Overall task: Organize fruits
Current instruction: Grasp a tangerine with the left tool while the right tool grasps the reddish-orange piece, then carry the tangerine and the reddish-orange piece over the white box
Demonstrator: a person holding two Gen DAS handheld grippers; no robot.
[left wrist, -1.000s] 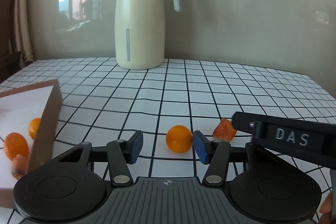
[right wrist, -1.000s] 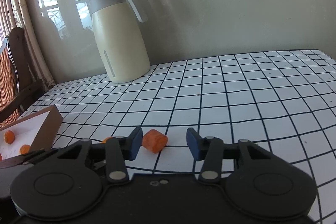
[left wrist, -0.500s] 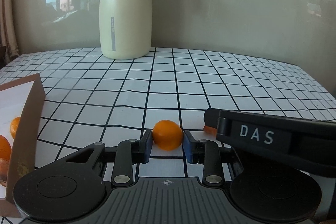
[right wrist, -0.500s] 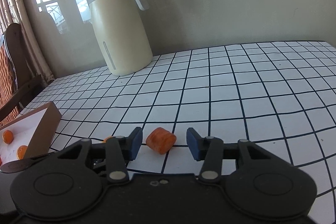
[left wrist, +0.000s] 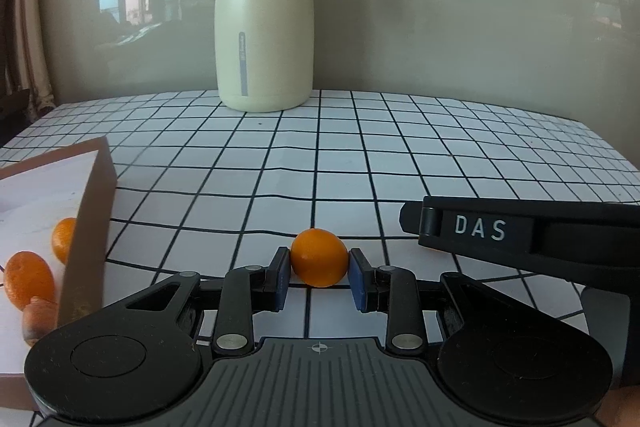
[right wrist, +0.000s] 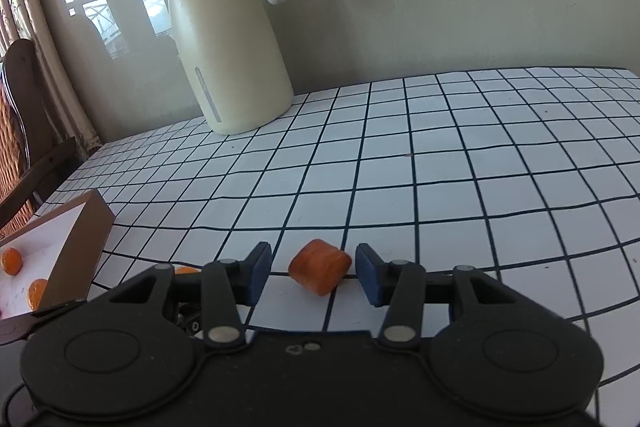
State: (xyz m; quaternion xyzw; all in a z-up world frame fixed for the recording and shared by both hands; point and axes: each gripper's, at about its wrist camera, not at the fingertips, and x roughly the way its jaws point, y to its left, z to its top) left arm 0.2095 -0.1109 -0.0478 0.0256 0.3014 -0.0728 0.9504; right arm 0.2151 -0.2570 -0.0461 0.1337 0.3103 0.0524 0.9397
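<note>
A small round orange fruit [left wrist: 319, 257] sits between the blue pads of my left gripper [left wrist: 319, 277], which is shut on it, low over the checked tablecloth. An orange carrot chunk [right wrist: 320, 266] lies on the cloth between the fingers of my right gripper [right wrist: 313, 273]; there are gaps on both sides, so that gripper is open. The right gripper's black body [left wrist: 520, 231] reaches in from the right of the left wrist view. A brown box [left wrist: 86, 227] at the left holds several orange fruits [left wrist: 28, 279].
A cream jug with a grey lid [left wrist: 264, 15] stands at the back of the table against the wall. A wooden chair [right wrist: 20, 131] is beyond the table's left edge. The box [right wrist: 80, 239] sits near the front left corner.
My left gripper closed from wide open onto the orange fruit. The right gripper crept forward, so the carrot chunk now lies further between its fingers.
</note>
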